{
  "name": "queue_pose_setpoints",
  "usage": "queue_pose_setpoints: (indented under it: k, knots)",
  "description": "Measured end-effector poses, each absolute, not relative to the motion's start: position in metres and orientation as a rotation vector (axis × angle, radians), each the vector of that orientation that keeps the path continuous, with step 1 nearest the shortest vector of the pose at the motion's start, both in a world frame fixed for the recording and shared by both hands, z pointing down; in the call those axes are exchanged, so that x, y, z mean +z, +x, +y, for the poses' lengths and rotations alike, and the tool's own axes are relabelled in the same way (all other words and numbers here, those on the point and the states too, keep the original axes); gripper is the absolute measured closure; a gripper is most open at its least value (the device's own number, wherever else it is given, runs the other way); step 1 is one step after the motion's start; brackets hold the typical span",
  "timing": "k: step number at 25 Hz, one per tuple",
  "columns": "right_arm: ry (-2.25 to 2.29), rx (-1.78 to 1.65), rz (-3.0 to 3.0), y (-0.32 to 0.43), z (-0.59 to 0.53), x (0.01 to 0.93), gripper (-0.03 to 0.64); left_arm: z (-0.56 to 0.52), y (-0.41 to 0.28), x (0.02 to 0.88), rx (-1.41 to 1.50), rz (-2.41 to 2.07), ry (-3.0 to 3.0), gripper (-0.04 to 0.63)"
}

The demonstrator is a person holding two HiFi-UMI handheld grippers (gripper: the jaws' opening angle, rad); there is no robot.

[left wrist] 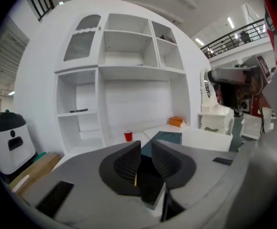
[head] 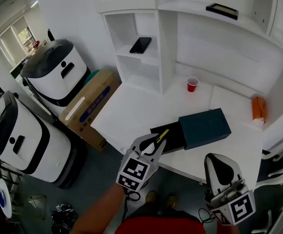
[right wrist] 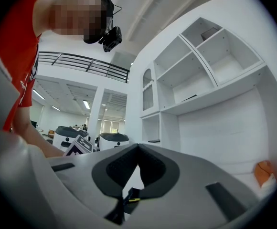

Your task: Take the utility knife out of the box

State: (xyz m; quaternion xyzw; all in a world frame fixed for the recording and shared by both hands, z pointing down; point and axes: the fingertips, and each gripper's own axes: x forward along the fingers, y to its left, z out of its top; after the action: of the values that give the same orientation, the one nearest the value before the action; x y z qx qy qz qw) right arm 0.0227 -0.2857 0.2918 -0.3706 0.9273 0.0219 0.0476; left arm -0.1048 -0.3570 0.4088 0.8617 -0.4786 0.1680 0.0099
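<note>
A white table (head: 131, 111) holds a dark box (head: 205, 127). A black tray (head: 174, 132) sticks out of the box's left side, like a drawer pulled open. The yellow knife (head: 162, 135) lies in this tray, at its near end. It has not been taken out yet.

The left gripper (head: 154, 141) reaches over the near edge of the table to the tray. Its jaws are a little apart. In the left gripper view, a thin bit of the yellow knife (left wrist: 135, 178) shows in the gap between the left gripper's (left wrist: 146, 145) jaws. The jaws do not squeeze it.

The right gripper (head: 213, 159) is near and to the right, off the table's edge, well apart from the box. In the right gripper view, the right gripper's (right wrist: 138, 147) jaw tips touch each other, with nothing held.

Far back on the table stands a red cup (head: 192, 84). An orange thing (head: 258, 107) lies at the far right. On the floor to the left are a cardboard box (head: 90, 106) and two white machines (head: 58, 72).
</note>
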Motion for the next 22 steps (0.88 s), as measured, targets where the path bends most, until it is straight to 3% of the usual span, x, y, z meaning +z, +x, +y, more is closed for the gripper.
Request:
queue_pose_setpoints:
  k: [7, 22]
  knots:
    - [-1.223, 0.064, 2.795, 0.030, -0.297, 0.295, 0.626, -0.394, -0.095, 0.470, 0.800, -1.224, 2.591, 0.417]
    - [-1.355, 0.032, 2.719, 0.055, -0.326, 0.304, 0.626, -0.438, -0.102, 0.565, 1.235, -0.987, 2.199, 0.413]
